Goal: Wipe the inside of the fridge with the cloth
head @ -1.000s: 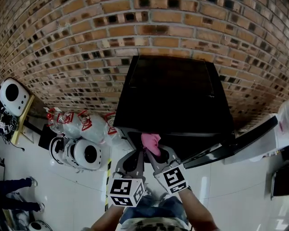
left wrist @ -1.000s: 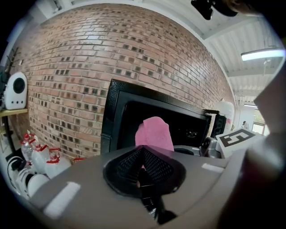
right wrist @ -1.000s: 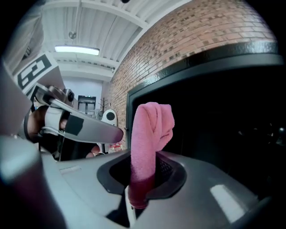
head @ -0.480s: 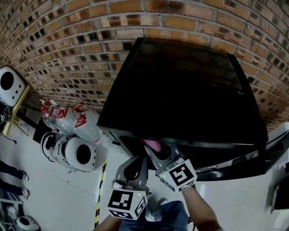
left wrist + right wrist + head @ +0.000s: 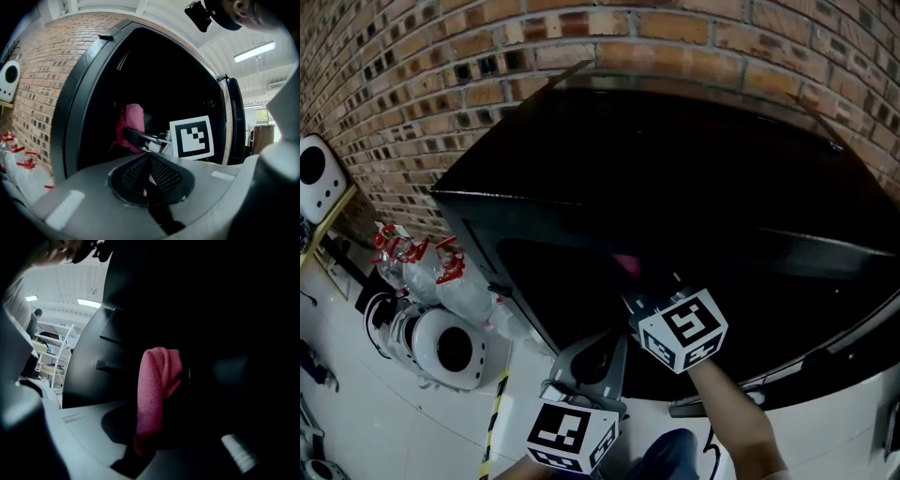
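Observation:
The black fridge (image 5: 675,178) stands open against the brick wall, its door (image 5: 234,122) swung out to the right. My right gripper (image 5: 630,281) reaches into the dark opening and is shut on the pink cloth (image 5: 626,264). In the right gripper view the cloth (image 5: 157,390) hangs folded from my right gripper (image 5: 150,437) in front of the dark inner wall. My left gripper (image 5: 609,345) hangs lower, outside the opening, shut with nothing in it. In the left gripper view, past my left gripper (image 5: 150,161), the cloth (image 5: 132,124) shows inside the fridge. The fridge's interior is too dark to make out.
White plastic bags with red ties (image 5: 427,267) and a round white device (image 5: 441,347) lie on the floor left of the fridge. The brick wall (image 5: 422,84) is close behind. A yellow-black tape strip (image 5: 492,422) runs along the white floor.
The right gripper has carried the pink cloth forward from the fridge's front edge into the opening. The head view has closed in on the fridge. The left gripper has stayed low and shut.

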